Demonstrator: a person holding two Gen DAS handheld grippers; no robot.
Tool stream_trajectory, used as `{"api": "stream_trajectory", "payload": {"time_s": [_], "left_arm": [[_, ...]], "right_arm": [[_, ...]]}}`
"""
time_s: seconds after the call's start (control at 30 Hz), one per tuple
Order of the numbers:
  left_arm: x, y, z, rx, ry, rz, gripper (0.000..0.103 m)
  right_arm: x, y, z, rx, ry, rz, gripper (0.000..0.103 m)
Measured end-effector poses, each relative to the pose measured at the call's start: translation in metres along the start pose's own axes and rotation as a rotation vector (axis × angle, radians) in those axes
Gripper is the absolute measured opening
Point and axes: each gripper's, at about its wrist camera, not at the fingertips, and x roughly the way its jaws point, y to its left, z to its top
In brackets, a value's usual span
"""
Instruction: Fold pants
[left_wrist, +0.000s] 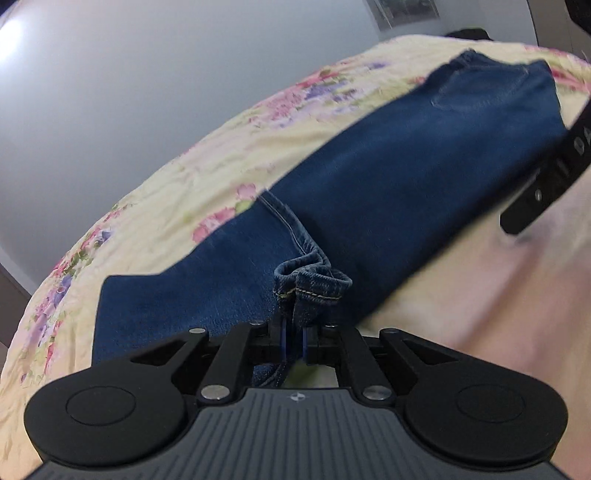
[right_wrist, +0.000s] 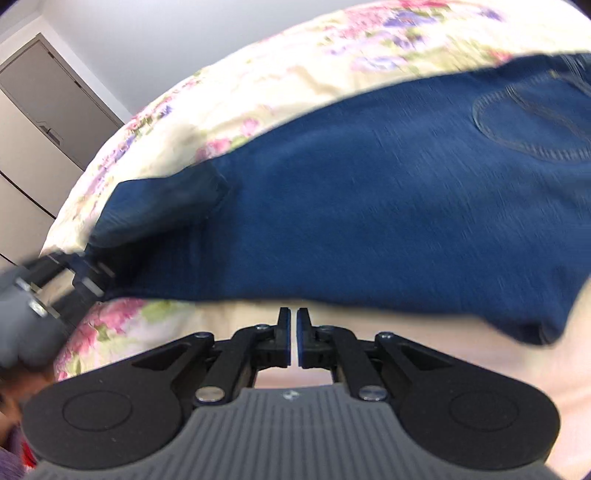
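bedroom with a floral bedspread

a cream bedspread (left_wrist: 155, 192) with pink and purple flowers covers the bed; a plain pale wall (left_wrist: 147, 74) rises behind, a grey door (right_wrist: 48, 96) stands at the left.

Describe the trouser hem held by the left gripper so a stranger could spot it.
On the flowered bedspread lie blue jeans. The leg end nearest the left gripper is the hem: a bunched, rolled cuff with yellow stitching, pinched between the fingers, unlike the flat denim around it.

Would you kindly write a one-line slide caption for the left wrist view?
Left gripper shut on the hem of blue jeans lying on a floral bedspread.
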Motion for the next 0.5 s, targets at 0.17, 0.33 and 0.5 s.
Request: {"api": "stream_trajectory", "payload": {"time_s": [0.17,0.33,0.5], "left_arm": [[-0.006,0.018,-0.008,-0.109,0.026,-0.121,0.029],[-0.011,0.031,-0.007,-0.202,0.043,-0.286,0.044],[-0.017,0.041,-0.015,-0.288,0.039,-0.437,0.052]], "right_arm": [[-0.001,0.004,-0.011,-0.009,0.01,0.047,0.0],[0.012,0.03,0.0,-0.01,-0.006,0.113,0.029],[0.019,0.043,0.01,0.066,-0.008,0.178,0.047]]}}
